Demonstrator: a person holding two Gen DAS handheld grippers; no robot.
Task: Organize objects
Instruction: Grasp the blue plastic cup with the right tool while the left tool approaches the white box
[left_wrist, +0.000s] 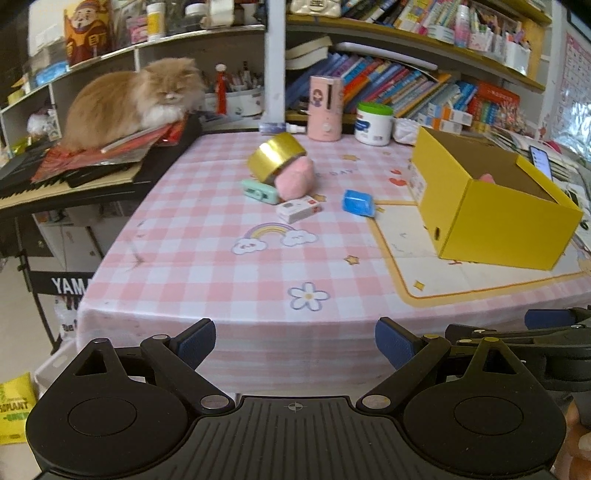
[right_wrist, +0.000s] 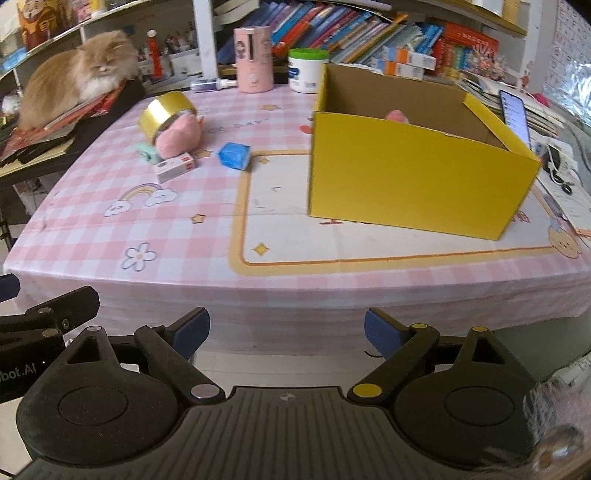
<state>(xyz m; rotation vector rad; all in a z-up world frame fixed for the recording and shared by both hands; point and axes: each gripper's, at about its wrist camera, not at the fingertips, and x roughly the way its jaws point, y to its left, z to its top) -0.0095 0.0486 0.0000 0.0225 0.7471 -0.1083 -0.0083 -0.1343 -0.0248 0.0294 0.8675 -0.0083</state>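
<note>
- Both units are released: I read the left hand-held gripper (left_wrist: 295, 341) and the right hand-held gripper (right_wrist: 287, 330) with jaws spread wide, nothing between them, both held short of the counter (right_wrist: 295, 280) edge.
- The loose items cluster at the far left of the counter, well apart from the yellow box (right_wrist: 413, 184), which stands open-topped on the right with something pink showing inside.
- Gold tape roll (left_wrist: 276, 156): leans tilted on the pink plush (left_wrist: 297, 178). Judged rigid and light with a slick foil face; I would grip across its width, through the core.
- Pink plush: soft, compressible, likely light; pinch mid-body. Lifting it may topple the roll.
- Small white carton (left_wrist: 298, 209): stiff cardboard; grip its long flat sides.
- Blue packet (left_wrist: 357, 202): appears film-wrapped and possibly slippery; clamp squarely.
- Mint-green case (left_wrist: 259, 192): hard-shelled, partly tucked under the plush.
</note>
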